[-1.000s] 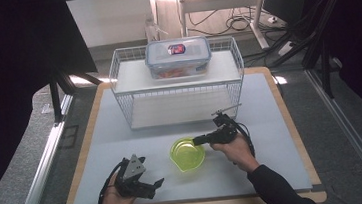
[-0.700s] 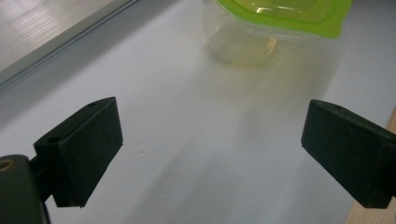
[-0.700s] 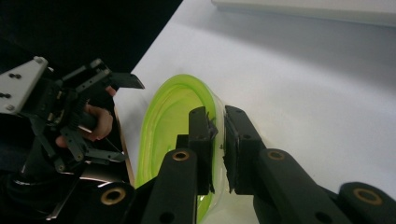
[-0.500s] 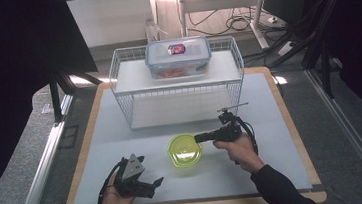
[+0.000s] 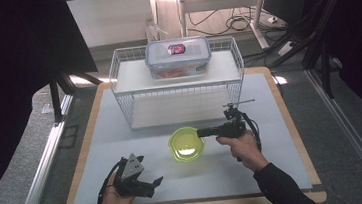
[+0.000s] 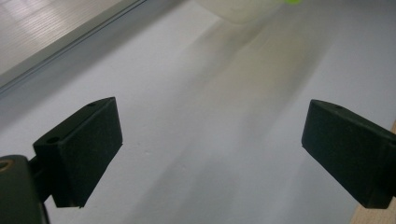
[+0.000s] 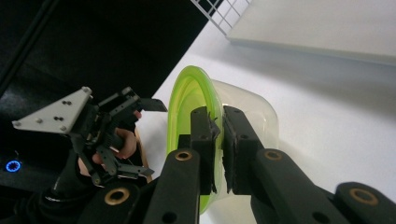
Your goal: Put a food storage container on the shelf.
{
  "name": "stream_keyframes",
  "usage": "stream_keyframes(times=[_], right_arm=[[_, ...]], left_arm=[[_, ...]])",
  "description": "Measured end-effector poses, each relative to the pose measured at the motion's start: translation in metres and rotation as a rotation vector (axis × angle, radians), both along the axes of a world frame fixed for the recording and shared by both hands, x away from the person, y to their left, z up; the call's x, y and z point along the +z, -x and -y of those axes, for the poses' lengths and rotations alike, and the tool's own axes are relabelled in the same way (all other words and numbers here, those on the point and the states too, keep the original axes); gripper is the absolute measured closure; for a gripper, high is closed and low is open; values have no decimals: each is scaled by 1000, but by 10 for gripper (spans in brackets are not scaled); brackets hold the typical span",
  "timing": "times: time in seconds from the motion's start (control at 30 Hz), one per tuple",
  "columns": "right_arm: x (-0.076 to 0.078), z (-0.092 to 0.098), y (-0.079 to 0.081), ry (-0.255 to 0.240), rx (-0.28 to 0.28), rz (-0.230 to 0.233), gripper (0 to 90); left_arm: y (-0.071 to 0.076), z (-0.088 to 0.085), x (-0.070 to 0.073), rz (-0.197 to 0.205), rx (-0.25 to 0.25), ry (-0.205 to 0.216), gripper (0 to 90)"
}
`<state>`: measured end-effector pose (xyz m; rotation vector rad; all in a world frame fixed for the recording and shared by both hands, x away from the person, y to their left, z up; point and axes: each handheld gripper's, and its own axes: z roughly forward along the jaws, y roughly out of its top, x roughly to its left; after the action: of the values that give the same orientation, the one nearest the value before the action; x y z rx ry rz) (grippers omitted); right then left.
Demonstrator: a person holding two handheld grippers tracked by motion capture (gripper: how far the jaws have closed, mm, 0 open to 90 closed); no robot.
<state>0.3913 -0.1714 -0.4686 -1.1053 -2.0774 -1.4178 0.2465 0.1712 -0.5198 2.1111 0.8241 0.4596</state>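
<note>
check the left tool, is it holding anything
No, the left tool stands wide open over the bare white mat, with nothing between its pads.

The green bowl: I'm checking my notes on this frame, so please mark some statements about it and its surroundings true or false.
1. The right hand-held gripper is clamped on the rim of the green bowl. True.
2. The left hand-held gripper holds the bowl too. False: its jaws stand wide open with nothing between them, near the front of the white mat.
3. A lidded clear container stands on top of the wire rack. True.
4. The bowl sits on the rack's lower shelf. False: it is in front of the rack, over the mat.
5. The container's lid is off. False: the lid is on.
</note>
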Motion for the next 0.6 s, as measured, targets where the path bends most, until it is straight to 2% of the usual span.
stream_keyframes(times=[0.37,0.6], right_arm=[[28,7,0,-59,-17,8,842],[55,11,-3,-99,-29,35,842]], left_arm=[[0,-1,1,3,1,4,49],[0,-1,1,1,1,7,49]])
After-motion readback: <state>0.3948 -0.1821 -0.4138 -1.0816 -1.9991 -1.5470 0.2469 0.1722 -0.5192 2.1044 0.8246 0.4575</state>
